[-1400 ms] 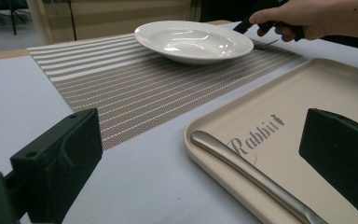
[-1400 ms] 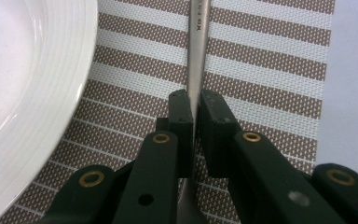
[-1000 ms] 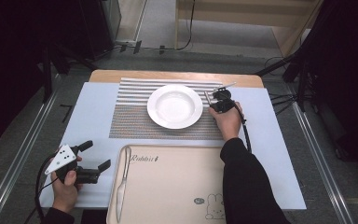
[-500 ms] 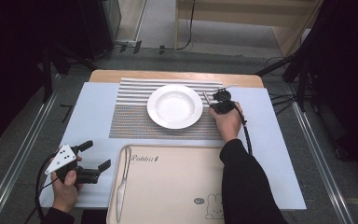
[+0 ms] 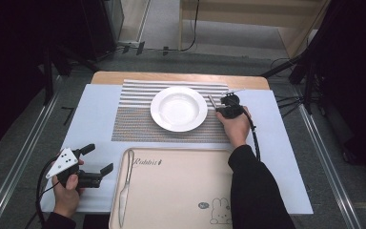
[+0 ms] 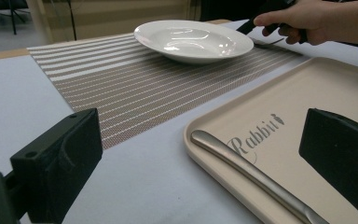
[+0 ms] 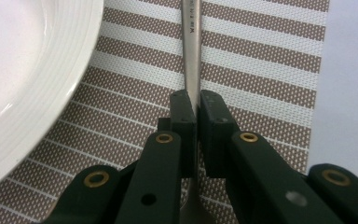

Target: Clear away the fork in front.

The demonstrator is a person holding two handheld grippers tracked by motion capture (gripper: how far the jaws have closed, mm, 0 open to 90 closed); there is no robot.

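Nothing much has moved since the earlier frames: your right gripper (image 5: 223, 103) stays just beside the plate (image 5: 179, 109), and your left gripper (image 5: 94, 160) stays parked at the near left corner of the table.

Your right gripper is clamped narrow on the handle of a piece of cutlery (image 7: 192, 51), which lies lengthwise on the striped placemat (image 5: 133, 119), close to the plate's right rim but not touching it. You seem to be laying it down as a place setting, which would explain the low, flat hold.

Your left gripper hangs wide apart and holds nothing, aimed at the knife (image 6: 256, 177) that lies along the left edge of the tray (image 5: 181, 191), so it looks ready for that piece.

What you hold on the right is hard to name: its working end is cut off, and from above it is too small to read.
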